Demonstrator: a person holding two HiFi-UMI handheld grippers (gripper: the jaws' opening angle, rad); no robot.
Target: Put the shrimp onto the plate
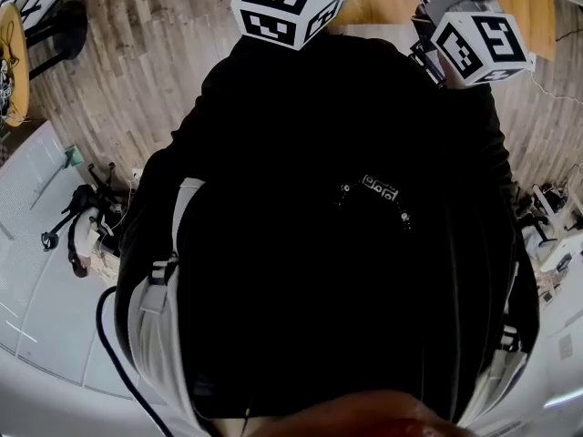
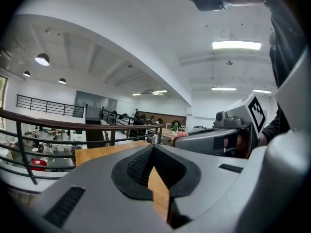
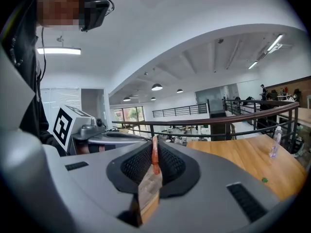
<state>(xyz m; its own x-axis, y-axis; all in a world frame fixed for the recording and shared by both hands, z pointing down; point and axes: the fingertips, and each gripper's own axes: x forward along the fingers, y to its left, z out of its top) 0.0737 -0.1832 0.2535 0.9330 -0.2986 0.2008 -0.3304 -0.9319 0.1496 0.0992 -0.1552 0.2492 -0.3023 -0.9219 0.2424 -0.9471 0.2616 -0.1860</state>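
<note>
Shrimp [image 3: 155, 159] — mostly buried in right claw [image 3: 154, 141].

Thin, glossy orange-red shrimp [image 3: 155, 155], a narrow strip seen edge-on. It stands upright, long axis vertical, clamped between the two jaws of the right gripper [image 3: 154, 148], both black ribbed faces pressing its sides. Top end pokes just above the jaw tips. Lower end sits down in the jaw gap.

The person wears a black long-sleeved top [image 1: 346, 153] crossed by pale grey straps [image 1: 150, 326], with a thin black cable [image 1: 102, 335] at one side. The left gripper [image 2: 153, 147] and right gripper [image 3: 154, 143] have smooth grey shells, black ribbed fingers [image 2: 136, 166] and white cubes [image 1: 287, 3] printed with black square markers.
</note>
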